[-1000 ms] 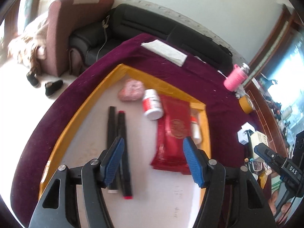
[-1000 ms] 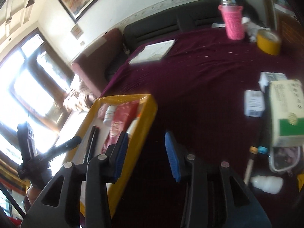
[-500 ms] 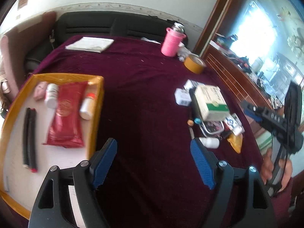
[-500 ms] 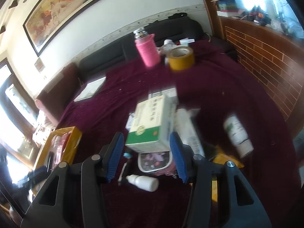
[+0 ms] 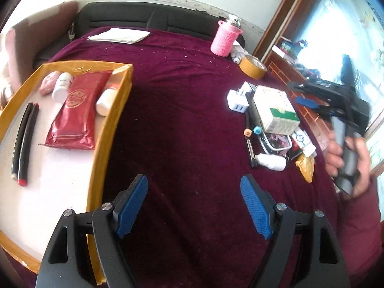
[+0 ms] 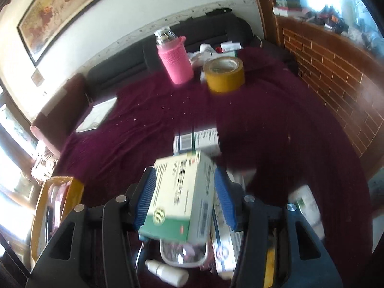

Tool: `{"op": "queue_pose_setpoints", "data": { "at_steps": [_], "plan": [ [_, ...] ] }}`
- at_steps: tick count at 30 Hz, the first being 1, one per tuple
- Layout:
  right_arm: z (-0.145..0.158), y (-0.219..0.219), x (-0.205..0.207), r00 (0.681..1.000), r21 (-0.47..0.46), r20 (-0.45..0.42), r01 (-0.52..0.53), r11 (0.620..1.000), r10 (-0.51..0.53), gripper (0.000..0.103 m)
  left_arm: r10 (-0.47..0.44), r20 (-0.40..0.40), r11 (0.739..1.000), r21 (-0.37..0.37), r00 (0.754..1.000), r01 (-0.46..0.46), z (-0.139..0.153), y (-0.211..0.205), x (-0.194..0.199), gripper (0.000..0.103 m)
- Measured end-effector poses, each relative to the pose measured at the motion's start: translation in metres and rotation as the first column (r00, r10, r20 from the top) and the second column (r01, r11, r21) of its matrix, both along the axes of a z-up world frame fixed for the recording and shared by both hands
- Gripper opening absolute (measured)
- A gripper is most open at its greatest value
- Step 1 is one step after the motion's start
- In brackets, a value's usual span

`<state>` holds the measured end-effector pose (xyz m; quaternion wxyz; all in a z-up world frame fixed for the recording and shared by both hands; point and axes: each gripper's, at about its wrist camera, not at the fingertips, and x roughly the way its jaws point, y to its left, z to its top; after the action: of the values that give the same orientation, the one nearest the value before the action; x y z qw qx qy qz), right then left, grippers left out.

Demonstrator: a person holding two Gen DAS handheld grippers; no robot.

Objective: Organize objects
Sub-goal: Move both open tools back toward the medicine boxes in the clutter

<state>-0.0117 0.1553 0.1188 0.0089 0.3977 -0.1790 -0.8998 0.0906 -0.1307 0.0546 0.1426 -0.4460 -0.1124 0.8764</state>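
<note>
A yellow-rimmed tray [image 5: 112, 120] at the left holds a red packet [image 5: 76, 110], two white bottles, a pink item and two black markers [image 5: 24, 144]. A pile of loose items lies at the right: a white and green box [image 5: 276, 112], a white charger [image 5: 236, 100], pens, a small white bottle [image 5: 271, 162]. My left gripper [image 5: 194, 204] is open and empty over the bare cloth. My right gripper [image 6: 184, 199] is open with its pads either side of the white and green box [image 6: 182, 199], above the pile.
A pink-sleeved flask [image 5: 225, 38] and a roll of yellow tape [image 5: 253, 67] stand at the back right. Folded white paper [image 5: 120, 36] lies at the back. A dark sofa runs behind the table. A brick ledge is on the right.
My left gripper swung right from over the tray to over the cloth. My right gripper moved from beside the tray to the pile and now straddles the white and green box.
</note>
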Motion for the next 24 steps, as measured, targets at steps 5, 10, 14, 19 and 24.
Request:
{"op": "queue_pose_setpoints", "data": {
  "at_steps": [5,10,14,19,24],
  "plan": [
    [-0.025,-0.034,-0.036,0.98,-0.101,0.126,-0.144,0.984,0.157,0.053,0.04,-0.011,0.999,0.012,0.999,-0.04,0.0,-0.015,0.002,0.075],
    [-0.027,-0.11,-0.01,0.854,-0.227,0.098,-0.48,0.847,0.511,0.053,0.058,0.013,0.998,0.037,0.998,-0.058,-0.005,-0.025,-0.003,0.075],
    [-0.017,-0.123,0.013,0.862,-0.131,0.073,-0.49,0.862,0.501,0.053,0.036,-0.004,0.999,0.035,0.999,-0.036,0.0,-0.024,-0.004,0.075],
    [-0.009,-0.077,0.029,0.951,-0.123,-0.02,-0.308,0.943,0.308,0.053,-0.106,-0.042,0.994,-0.019,0.993,0.106,0.02,-0.003,-0.011,0.075],
    [-0.017,-0.03,0.026,0.986,-0.177,-0.083,-0.158,0.971,0.145,0.053,-0.265,-0.16,0.954,-0.186,0.951,0.235,0.041,0.046,-0.034,0.075]
  ]
}}
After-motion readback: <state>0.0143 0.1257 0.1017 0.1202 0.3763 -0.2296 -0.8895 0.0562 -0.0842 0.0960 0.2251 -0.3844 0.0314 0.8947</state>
